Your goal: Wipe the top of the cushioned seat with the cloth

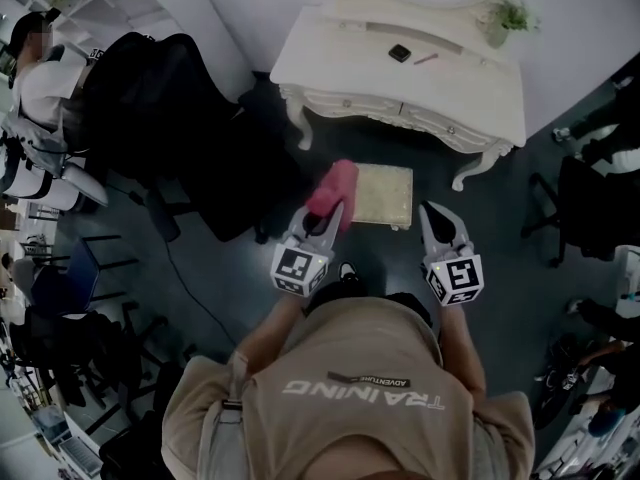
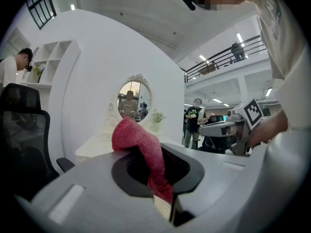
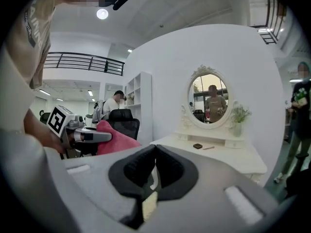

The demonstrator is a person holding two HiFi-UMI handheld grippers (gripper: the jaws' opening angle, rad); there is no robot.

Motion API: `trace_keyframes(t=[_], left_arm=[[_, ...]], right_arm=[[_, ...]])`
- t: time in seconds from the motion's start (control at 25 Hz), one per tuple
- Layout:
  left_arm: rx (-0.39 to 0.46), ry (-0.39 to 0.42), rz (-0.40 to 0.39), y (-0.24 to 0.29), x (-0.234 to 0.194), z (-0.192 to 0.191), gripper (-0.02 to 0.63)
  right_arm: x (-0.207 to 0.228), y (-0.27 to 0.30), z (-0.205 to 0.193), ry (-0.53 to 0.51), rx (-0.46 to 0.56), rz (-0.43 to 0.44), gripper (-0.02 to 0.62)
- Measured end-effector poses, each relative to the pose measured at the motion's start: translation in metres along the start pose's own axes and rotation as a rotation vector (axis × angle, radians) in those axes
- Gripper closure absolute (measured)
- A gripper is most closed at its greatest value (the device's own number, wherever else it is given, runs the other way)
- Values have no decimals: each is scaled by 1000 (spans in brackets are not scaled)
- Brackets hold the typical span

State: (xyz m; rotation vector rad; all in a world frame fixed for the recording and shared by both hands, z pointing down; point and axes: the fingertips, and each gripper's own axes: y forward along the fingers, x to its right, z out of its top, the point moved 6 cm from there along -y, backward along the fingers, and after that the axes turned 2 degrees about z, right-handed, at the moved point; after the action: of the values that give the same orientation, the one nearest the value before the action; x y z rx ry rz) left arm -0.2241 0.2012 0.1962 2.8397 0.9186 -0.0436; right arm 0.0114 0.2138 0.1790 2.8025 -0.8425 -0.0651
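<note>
Well, the head view leaves me unsure whether the red cloth [image 1: 336, 188] touches the cushioned seat [image 1: 386, 194]: it sits over the seat's left edge, but from that steep angle I cannot judge the height. The left tongs [image 1: 324, 214] are clenched on the cloth. The left gripper view makes that plain, with the cloth [image 2: 142, 147] pinched between the pads and bunched above them, hiding part of what lies beyond. The right tongs [image 1: 438, 214] are closed on nothing and sit just off the seat's right side; their own view shows the pads of the right tongs [image 3: 154, 165] meeting. Neither gripper view shows the seat clearly; only a pale sliver appears low between the pads. Beyond the seat stands a white dressing table, its tabletop [image 1: 400, 88] carrying a small dark box [image 1: 399, 53]. The oval mirror [image 3: 209, 98] is whole only in the gripper views and cropped in the head view. A black office chair [image 1: 170, 118] stands to the left.
</note>
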Motion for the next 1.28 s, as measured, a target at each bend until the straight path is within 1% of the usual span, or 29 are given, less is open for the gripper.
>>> trace_keyframes(t=[0.24,0.52,0.8,0.92,1.08,1.2,1.28], left_arm=[[0,-5,-36,15,-29,2,574],[-9,-13,-10,31,-53,-1,572],[-49,-20,19,57,-44,-7,574],[-75,-24,43,71,-42,-5,573],[-115,-19,61,106,-41,-4,572],[-135,-24,89,137,-38,-8,573],[-148,-46,123,156,-40,-14,572]], right_arm=[[-3,28,8,-8,-11,-21,591],[6,50,9,-18,-36,-4,591],[34,69,-6,12,-44,49,591],[51,82,-6,28,-41,93,591],[90,100,-10,41,-39,139,591],[124,112,-27,69,-65,162,591],[144,122,-44,86,-96,180,591]])
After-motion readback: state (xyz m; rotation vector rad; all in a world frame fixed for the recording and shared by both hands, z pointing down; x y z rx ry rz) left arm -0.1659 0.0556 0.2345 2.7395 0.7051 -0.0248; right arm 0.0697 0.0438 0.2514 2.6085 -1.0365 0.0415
